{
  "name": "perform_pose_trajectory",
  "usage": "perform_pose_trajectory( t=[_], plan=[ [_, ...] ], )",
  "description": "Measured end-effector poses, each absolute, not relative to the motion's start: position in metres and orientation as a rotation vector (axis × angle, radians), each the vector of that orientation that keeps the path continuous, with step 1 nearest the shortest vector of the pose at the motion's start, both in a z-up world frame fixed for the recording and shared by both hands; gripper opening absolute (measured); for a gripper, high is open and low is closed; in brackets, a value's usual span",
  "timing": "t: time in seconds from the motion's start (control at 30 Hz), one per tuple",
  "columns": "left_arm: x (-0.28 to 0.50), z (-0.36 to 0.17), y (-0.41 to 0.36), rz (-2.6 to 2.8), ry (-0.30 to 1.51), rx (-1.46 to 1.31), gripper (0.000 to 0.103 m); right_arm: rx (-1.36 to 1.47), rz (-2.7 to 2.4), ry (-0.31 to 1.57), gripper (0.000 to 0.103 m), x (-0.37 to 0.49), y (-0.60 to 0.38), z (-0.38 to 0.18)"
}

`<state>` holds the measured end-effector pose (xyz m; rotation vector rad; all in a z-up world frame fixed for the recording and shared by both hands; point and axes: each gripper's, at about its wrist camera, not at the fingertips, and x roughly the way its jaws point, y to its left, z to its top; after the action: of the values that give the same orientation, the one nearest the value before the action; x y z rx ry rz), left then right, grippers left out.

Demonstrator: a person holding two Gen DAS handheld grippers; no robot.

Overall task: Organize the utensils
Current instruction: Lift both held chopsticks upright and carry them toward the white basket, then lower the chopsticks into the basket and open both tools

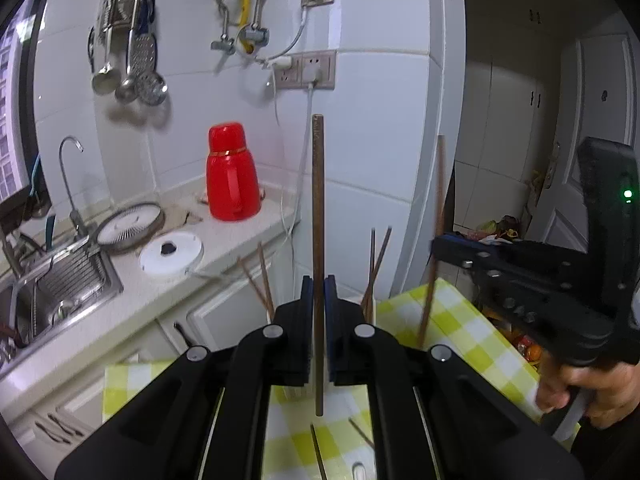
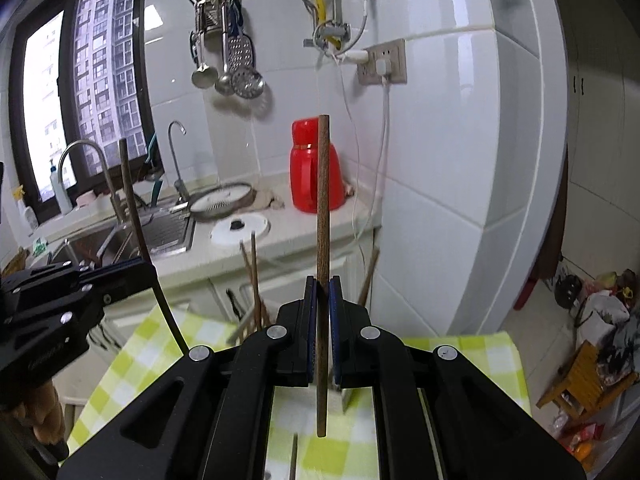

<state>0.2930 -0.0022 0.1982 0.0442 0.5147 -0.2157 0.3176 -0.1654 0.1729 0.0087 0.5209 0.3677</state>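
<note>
My left gripper (image 1: pixel 319 284) is shut on a brown wooden chopstick (image 1: pixel 318 200) that stands upright between its blue pads, above the yellow-green checked tablecloth (image 1: pixel 460 320). My right gripper (image 2: pixel 323 284) is shut on a second upright chopstick (image 2: pixel 323 208). Each gripper shows in the other's view: the right gripper (image 1: pixel 438 248) with its chopstick (image 1: pixel 440 184), and the left gripper (image 2: pixel 148 268) with its darker-looking chopstick (image 2: pixel 130 200). Beyond the fingers, several chopsticks (image 1: pixel 374 272) (image 2: pixel 254 280) stand tilted in a holder that is mostly hidden. Loose chopsticks (image 1: pixel 318 452) (image 2: pixel 294 456) lie on the cloth below.
A counter behind the table carries a red thermos (image 1: pixel 232 176) (image 2: pixel 314 172), a white lid (image 1: pixel 171 255) and a round rack beside the sink (image 1: pixel 60 284). Ladles and a skimmer hang on the tiled wall (image 1: pixel 128 72). A wooden stool (image 2: pixel 584 380) and clutter sit on the floor at right.
</note>
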Motion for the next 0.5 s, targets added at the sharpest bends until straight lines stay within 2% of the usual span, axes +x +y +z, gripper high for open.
perform_pose_trajectory(
  t=[0.5],
  plan=[
    [0.36,0.192,0.007,-0.207,0.496,0.002,0.006,0.047,0.315,0.536,0.007,0.376,-0.149,0.141]
  ],
)
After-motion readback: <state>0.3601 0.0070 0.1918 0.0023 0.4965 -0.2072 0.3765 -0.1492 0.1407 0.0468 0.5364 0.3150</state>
